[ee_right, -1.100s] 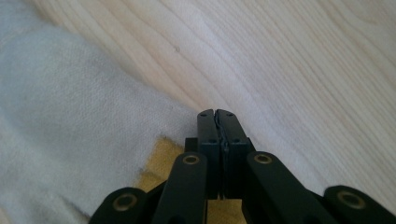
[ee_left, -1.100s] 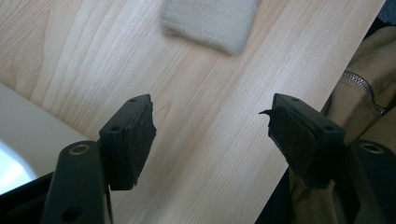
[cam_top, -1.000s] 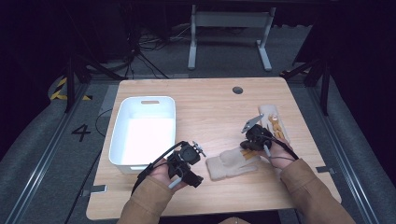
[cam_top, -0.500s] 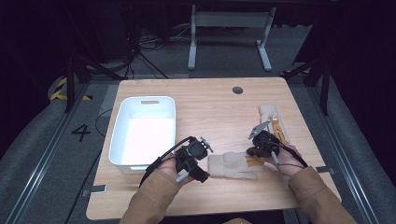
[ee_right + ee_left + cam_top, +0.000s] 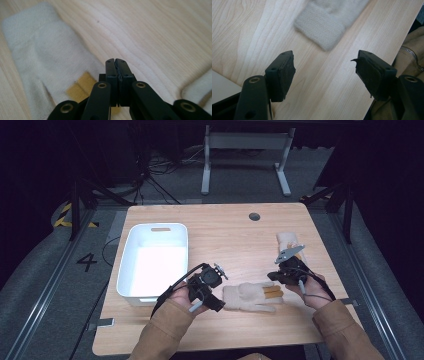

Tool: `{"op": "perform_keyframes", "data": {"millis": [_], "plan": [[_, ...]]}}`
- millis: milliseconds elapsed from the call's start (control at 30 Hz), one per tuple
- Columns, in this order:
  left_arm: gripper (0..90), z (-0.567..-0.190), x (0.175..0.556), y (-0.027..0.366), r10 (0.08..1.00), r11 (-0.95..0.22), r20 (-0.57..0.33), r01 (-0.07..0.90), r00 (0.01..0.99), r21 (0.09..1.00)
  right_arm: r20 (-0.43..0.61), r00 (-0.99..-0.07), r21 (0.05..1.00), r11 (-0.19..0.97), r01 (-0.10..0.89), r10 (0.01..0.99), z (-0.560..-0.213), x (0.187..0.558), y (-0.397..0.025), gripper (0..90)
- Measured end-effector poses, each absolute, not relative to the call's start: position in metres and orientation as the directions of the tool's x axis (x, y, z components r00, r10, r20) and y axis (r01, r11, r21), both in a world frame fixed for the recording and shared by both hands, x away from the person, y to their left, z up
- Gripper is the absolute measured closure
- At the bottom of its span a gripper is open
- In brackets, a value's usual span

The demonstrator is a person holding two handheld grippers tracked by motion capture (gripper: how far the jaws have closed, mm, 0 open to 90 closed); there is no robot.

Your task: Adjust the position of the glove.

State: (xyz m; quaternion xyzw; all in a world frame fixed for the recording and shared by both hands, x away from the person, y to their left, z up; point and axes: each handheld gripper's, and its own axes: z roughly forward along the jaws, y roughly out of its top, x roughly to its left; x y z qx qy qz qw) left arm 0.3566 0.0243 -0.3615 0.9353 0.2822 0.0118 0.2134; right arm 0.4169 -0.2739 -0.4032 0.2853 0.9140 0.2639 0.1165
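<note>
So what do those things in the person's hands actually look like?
Each hand holds black tongs: the left tongs and right tongs end in two flat black jaws with brass-coloured rivets. A black cable trails from each, and the right carries a grey three-cornered plate. The sleeves are tan.

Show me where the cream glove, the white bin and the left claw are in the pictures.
cream glove [image 5: 247, 295], high view, on the middle of its palm.
white bin [image 5: 131, 262], high view, on its left rim.
left claw [image 5: 325, 68], left gripper view, midway between its two open fingertips.
</note>
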Motion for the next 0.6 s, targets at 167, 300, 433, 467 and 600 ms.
{"op": "perform_keyframes", "data": {"millis": [167,300,433,467,600], "plan": [[31.7,-0.361,0.360,0.025,0.540,-0.741,-0.101,0.529,0.836,0.415,-0.067,-0.780,0.595,0.653,0.469,0.622,-0.397,0.416,-0.285,88.8],[31.5,-0.362,0.360,0.023,0.537,-0.742,-0.104,0.527,0.837,0.414,-0.062,-0.760,0.613,0.625,0.483,0.647,-0.395,0.416,-0.294,88.6],[31.3,-0.362,0.359,0.022,0.534,-0.744,-0.101,0.523,0.840,0.416,-0.058,-0.739,0.636,0.595,0.490,0.671,-0.392,0.416,-0.303,88.5],[31.3,-0.362,0.359,0.022,0.534,-0.744,-0.102,0.523,0.840,0.416,-0.055,-0.731,0.645,0.583,0.494,0.681,-0.390,0.417,-0.305,88.5],[31.2,-0.361,0.360,0.023,0.540,-0.739,-0.103,0.529,0.835,0.417,-0.051,-0.707,0.661,0.555,0.506,0.705,-0.388,0.420,-0.313,88.6]]}}
